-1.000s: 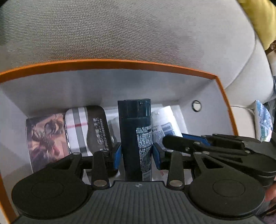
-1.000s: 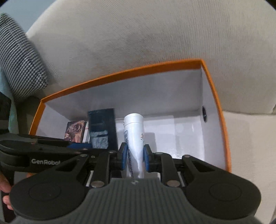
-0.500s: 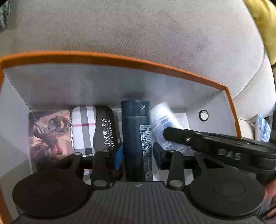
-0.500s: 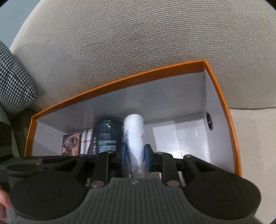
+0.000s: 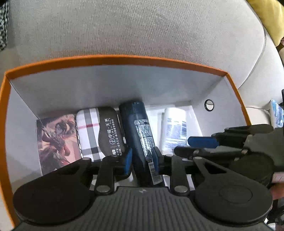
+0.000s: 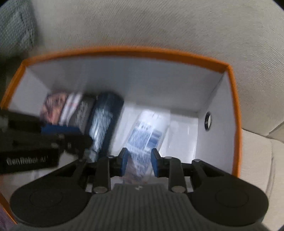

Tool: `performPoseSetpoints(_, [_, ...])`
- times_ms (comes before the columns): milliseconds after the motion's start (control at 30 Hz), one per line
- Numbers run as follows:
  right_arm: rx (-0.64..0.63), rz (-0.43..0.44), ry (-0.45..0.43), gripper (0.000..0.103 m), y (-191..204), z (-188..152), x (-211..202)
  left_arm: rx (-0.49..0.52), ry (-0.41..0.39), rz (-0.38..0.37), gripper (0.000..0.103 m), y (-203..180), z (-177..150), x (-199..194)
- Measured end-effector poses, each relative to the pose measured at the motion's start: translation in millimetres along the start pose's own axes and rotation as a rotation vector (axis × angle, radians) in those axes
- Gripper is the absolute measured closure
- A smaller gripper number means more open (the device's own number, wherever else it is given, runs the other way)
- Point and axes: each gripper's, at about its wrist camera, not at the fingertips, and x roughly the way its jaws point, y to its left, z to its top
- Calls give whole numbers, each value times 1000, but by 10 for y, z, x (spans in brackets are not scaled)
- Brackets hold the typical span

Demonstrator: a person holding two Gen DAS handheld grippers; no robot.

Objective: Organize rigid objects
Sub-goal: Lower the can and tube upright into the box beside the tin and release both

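Note:
An orange box [image 5: 124,59] with white inside walls sits on a beige sofa. In it lie a picture card box [image 5: 56,138], a plaid tin [image 5: 95,131], a dark blue bottle [image 5: 140,135] and a white tube [image 5: 174,131]. My left gripper [image 5: 141,158] has its pads against the dark blue bottle's sides. My right gripper [image 6: 138,163] stands open around the white tube [image 6: 145,135], which lies on the box floor; the pads are apart from it. The right wrist view is blurred. Each gripper shows in the other's view.
The box's right wall has a round grommet hole [image 5: 209,105]. The sofa backrest [image 5: 142,26] rises behind the box. A checked cushion [image 6: 16,28] lies at the far left, a yellow cloth [image 5: 266,16] at the upper right, a blue-white packet [image 5: 276,115] at the right.
My right gripper has opened and let the white tube go; it now lies on the box floor. My left gripper has lowered the dark blue bottle next to the plaid tin.

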Motion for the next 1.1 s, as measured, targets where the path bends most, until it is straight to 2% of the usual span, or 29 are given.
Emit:
performPoseSetpoints(67, [-13,8,16,71,-43,-123,18,7,1,-3,74,-8,-11,16])
performPoseSetpoints(167, [-14,22,21,67,-64,-62,64,13,-2,1,74,6,-7,-18])
performPoseSetpoints(233, [-90,31,-1,65,-47,-29,79,14,-3,4,75,-12,1,2])
performPoseSetpoints(300, [-172,46,8,55,-13,-18,100,16,-5,7,75,-16,17,30])
performPoseSetpoints(500, [-398,35,4,55,121,-73,77,4,-12,-2,75,-19,44,23])
performPoseSetpoints(633, [-439,42,5,55,102,-92,56,-8,-19,0,75,-25,27,10])
performPoseSetpoints(733, [-414,33,2,55,131,-87,70,-11,-33,-4,75,-33,-8,-54])
performPoseSetpoints(867, [-385,13,-46,55,192,-134,-53,28,-84,-13,75,-101,-110,-294])
performPoseSetpoints(1100, [-263,39,-147,55,164,-335,-674,31,-159,-34,75,-269,-372,-865])
